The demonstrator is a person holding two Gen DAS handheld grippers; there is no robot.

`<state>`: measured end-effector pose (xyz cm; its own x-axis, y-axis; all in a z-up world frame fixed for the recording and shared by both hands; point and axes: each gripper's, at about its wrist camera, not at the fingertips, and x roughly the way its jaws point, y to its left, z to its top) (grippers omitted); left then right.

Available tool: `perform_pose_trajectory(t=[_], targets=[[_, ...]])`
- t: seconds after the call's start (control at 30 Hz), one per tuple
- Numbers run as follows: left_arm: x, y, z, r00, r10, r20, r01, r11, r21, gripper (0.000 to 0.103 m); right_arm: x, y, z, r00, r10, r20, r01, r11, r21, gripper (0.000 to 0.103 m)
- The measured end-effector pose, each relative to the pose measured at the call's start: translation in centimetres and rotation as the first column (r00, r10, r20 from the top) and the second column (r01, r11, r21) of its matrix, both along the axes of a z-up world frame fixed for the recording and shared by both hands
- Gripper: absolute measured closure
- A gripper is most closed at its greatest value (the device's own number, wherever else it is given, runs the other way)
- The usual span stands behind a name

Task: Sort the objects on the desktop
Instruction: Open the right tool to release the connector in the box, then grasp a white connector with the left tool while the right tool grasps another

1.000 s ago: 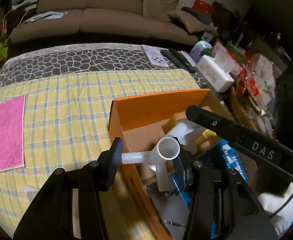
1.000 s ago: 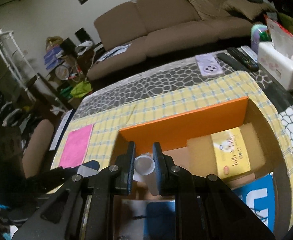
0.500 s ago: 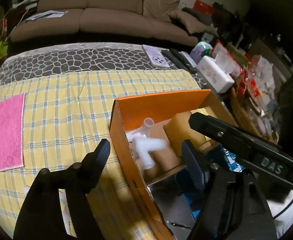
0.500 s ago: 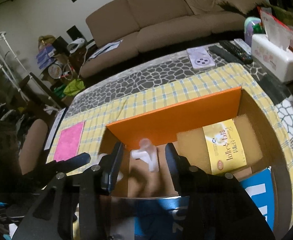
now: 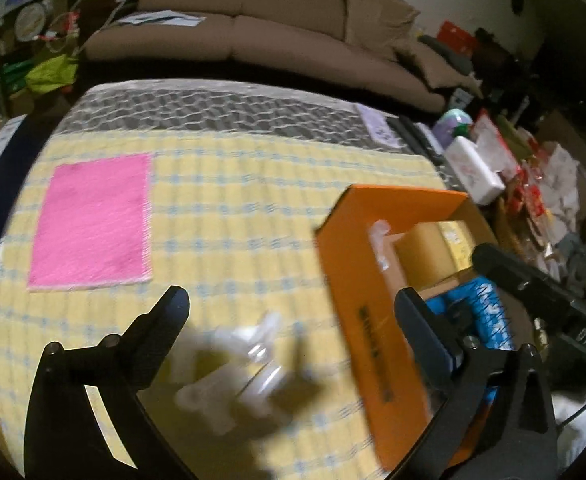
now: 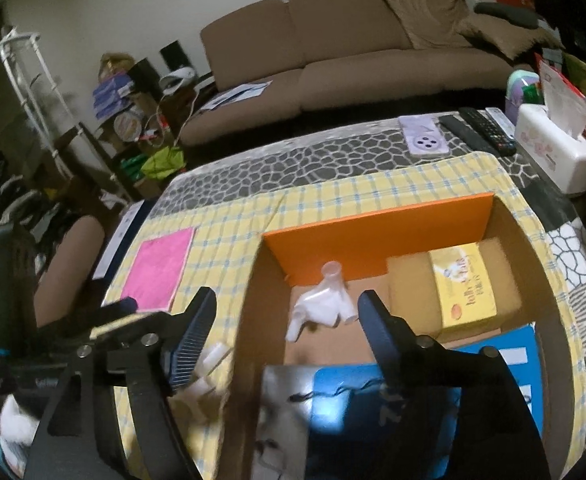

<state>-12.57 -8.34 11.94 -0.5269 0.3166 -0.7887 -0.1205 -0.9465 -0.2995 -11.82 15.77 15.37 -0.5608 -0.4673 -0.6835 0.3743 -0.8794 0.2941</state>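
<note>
My left gripper (image 5: 291, 306) has just been opening and stands wide with nothing between its jaws, above blurred white pipe fittings (image 5: 249, 364) on the yellow checked cloth (image 5: 233, 200). My right gripper (image 6: 287, 314) has also been opening; its jaws are parted, and the white pipe fitting (image 6: 323, 304) lies loose in the orange box (image 6: 377, 228), at twelve o'clock from them.
</note>
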Motion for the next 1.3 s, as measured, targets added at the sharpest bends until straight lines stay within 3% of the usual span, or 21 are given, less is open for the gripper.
perform_pose_trajectory(t=[0.33, 0.6, 0.63, 0.7, 0.73, 0.8, 0.87, 0.97, 1.13, 1.17, 1.2, 1.3], targets=[[4.5, -5.1, -1.9, 0.996, 0.049, 0.072, -0.045, 0.997, -0.068, 0.0, 4.6, -3.9, 0.7, 0.997, 0.08, -0.018, -0.08, 0.997, 0.0, 0.024], [5.0, -6.6, -4.7, 0.996, 0.035, 0.078, -0.026, 0.994, -0.109, 0.003, 6.6, -7.2, -0.6, 0.987, 0.161, 0.003, -0.161, 0.987, -0.006, 0.025], [4.8, -6.9, -5.0, 0.997, 0.03, 0.078, -0.021, 0.994, -0.107, 0.006, 6.7, -7.4, -0.7, 0.985, 0.172, 0.0, -0.172, 0.985, -0.003, 0.028], [4.4, -7.0, -5.7, 0.997, 0.018, 0.073, -0.01, 0.994, -0.104, 0.017, 6.9, -8.1, -0.9, 0.98, 0.2, -0.007, -0.2, 0.98, -0.001, 0.053], [4.1, -7.1, -6.2, 0.997, 0.015, 0.072, -0.007, 0.994, -0.111, 0.027, 6.9, -8.4, -1.1, 0.979, 0.206, -0.004, -0.206, 0.979, 0.004, 0.056], [3.7, -7.1, -6.7, 0.998, 0.0, 0.07, 0.007, 0.995, -0.098, 0.03, 7.0, -9.1, -1.5, 0.973, 0.231, 0.008, -0.231, 0.973, 0.005, 0.061], [3.5, -6.8, -6.8, 0.998, -0.024, 0.059, 0.029, 0.996, -0.082, 0.031, 7.2, -10.0, -2.0, 0.966, 0.258, 0.018, -0.259, 0.965, 0.036, 0.063], [3.3, -5.9, -7.5, 0.997, -0.05, 0.062, 0.059, 0.988, -0.141, 0.031, 7.8, -11.4, -2.9, 0.956, 0.291, 0.029, -0.292, 0.949, 0.118, 0.064], [3.1, -5.1, -8.9, 0.994, -0.067, 0.084, 0.081, 0.981, -0.174, 0.032, 7.8, -12.5, -5.2, 0.946, 0.314, 0.081, -0.323, 0.93, 0.174, 0.064], [3.0, -5.2, -9.0, 0.994, -0.066, 0.087, 0.08, 0.981, -0.176, 0.034, 7.9, -12.7, -5.6, 0.945, 0.315, 0.088, -0.326, 0.927, 0.184, 0.064], [2.9, -5.2, -9.1, 0.993, -0.067, 0.093, 0.082, 0.982, -0.171, 0.045, 7.8, -12.9, -6.0, 0.943, 0.319, 0.097, -0.332, 0.923, 0.192, 0.064], [2.9, -5.1, -9.2, 0.992, -0.08, 0.097, 0.094, 0.985, -0.148, 0.063, 7.6, -13.1, -6.4, 0.944, 0.316, 0.097, -0.329, 0.924, 0.195, 0.064]])
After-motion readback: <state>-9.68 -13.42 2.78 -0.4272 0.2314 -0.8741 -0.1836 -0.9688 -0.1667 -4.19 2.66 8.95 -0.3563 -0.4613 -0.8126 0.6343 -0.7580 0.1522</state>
